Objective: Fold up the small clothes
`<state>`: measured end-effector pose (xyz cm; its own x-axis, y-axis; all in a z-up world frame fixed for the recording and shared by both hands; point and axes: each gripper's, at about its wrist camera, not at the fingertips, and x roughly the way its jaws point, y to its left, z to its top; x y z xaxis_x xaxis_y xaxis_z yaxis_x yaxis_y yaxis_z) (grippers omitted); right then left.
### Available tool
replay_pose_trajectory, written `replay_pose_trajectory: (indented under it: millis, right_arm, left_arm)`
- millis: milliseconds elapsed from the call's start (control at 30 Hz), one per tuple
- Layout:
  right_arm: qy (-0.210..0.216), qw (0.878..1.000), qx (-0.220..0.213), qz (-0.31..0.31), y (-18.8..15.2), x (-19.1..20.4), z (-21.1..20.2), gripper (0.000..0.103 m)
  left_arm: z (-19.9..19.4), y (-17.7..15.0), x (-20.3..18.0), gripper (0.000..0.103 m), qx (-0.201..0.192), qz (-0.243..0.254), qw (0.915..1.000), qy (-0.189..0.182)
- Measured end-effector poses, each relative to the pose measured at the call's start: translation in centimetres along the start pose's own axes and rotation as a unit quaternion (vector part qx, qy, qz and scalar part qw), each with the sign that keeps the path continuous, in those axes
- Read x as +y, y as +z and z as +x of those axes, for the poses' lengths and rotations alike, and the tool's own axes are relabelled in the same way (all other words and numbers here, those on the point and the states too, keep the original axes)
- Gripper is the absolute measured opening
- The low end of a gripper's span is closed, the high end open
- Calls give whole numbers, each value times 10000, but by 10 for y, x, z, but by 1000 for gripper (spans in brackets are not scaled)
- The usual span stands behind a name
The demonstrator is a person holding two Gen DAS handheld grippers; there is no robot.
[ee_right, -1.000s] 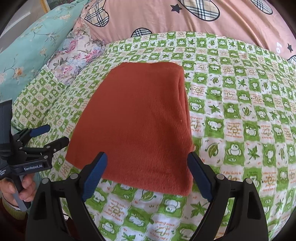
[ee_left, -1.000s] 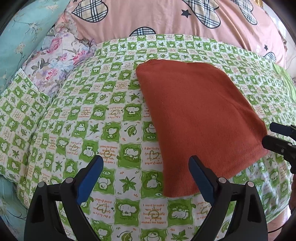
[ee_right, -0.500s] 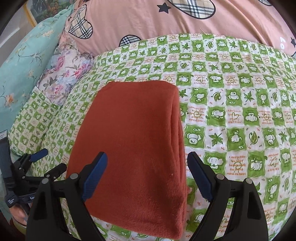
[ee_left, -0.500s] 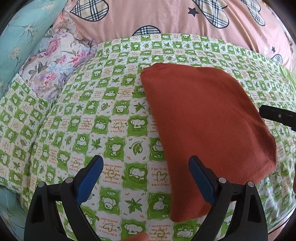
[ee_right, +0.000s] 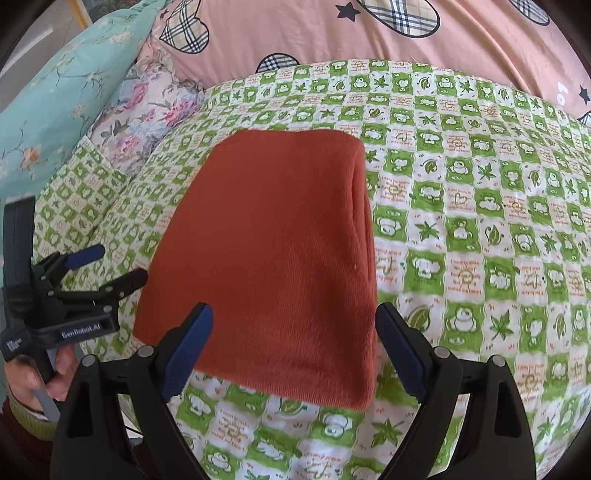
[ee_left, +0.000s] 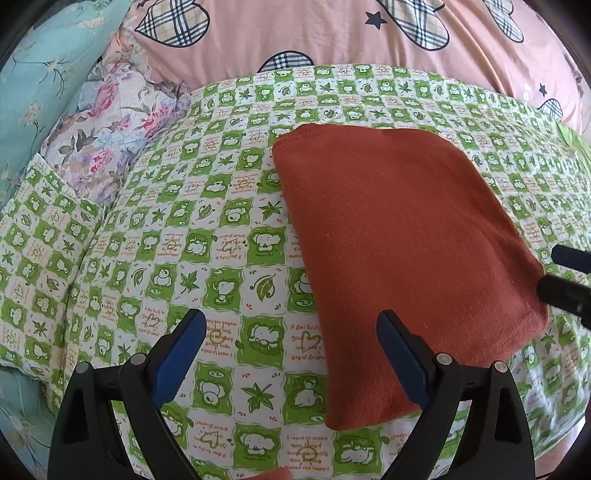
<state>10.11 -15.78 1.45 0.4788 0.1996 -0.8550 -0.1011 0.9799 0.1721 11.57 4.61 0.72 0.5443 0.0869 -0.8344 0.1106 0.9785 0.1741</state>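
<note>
Both claws, left and right, gaped empty above folded rust-red garment; careless grab risked unfolding layers.

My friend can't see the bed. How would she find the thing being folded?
Look at the green-and-white checked sheet covering the bed, in front of the pink quilt. In its middle lies a folded garment. It is plain rust-orange, the only cloth with no pattern.

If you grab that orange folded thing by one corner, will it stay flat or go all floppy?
Probably floppy: the orange folded cloth looks like soft knit, lying in layers along one edge, so it would likely droop and unfold. It seems light, and unlikely to roll.
</note>
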Motion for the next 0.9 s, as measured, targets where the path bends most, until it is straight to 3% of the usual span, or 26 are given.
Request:
replay_pose_trajectory:
  millis: [500, 900]
  right_arm:
    - [67, 10000, 11, -8, -14, 10, 0, 91]
    - [139, 9999, -85, 14, -18, 12, -4, 92]
  left_arm:
    - [-4, -14, 4, 94, -9, -91, 10000, 36]
    - [-21, -18, 1, 94, -233, -36, 9997, 7]
